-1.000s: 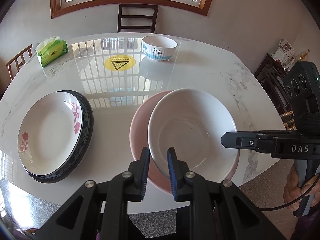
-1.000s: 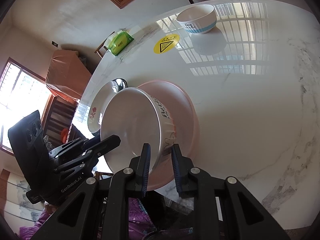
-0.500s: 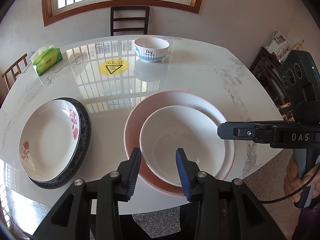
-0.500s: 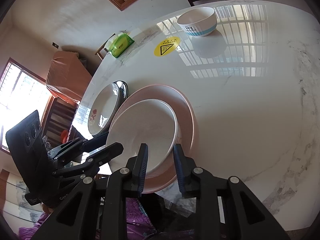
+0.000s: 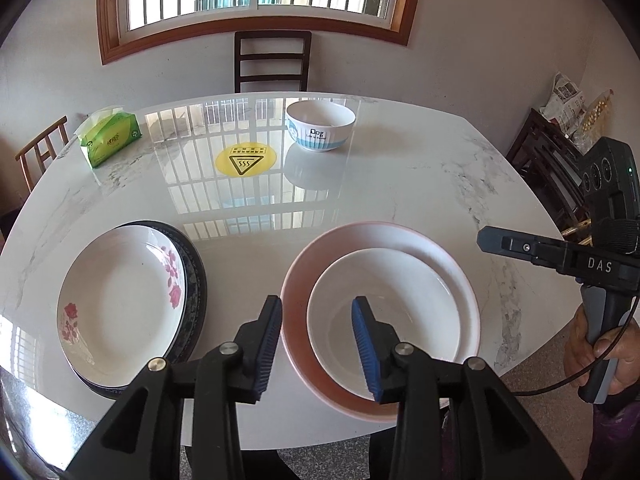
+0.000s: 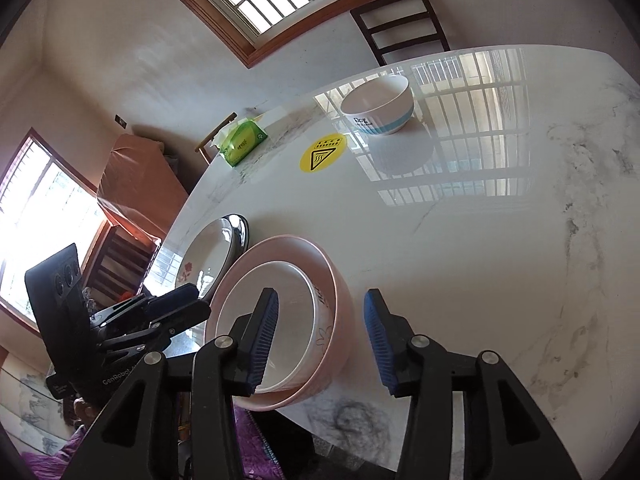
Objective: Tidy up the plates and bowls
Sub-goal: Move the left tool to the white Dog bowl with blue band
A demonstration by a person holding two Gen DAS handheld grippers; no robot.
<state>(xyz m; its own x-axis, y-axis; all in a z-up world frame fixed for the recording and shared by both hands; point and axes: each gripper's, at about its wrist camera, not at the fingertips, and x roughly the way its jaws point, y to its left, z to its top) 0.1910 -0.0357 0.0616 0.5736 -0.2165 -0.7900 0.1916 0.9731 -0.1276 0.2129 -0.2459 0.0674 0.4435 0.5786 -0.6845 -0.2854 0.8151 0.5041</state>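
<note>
A white bowl (image 5: 394, 308) sits nested inside a larger pink bowl (image 5: 296, 280) near the table's front edge. My left gripper (image 5: 318, 344) hovers open over the near rims of both bowls, its pads off them. My right gripper (image 6: 320, 336) is at the bowls' right side and its jaws are opening. The white bowl (image 6: 288, 304) and the pink wall (image 6: 340, 308) lie between its fingers, untouched. A flowered white plate (image 5: 120, 292) lies on a dark plate (image 5: 196, 280) to the left. A blue-and-white bowl (image 5: 320, 126) stands at the far side.
A green tissue pack (image 5: 110, 136) lies at the far left of the marble table (image 5: 400, 184), with a yellow round sticker (image 5: 245, 159) near the far bowl. A dark chair (image 5: 272, 60) stands behind the table. A hand (image 5: 600, 344) holds the right gripper's handle.
Both grippers held the white bowl tilted over the pink bowl. It now rests flat inside the pink bowl, and both pairs of jaws have opened off its rim.
</note>
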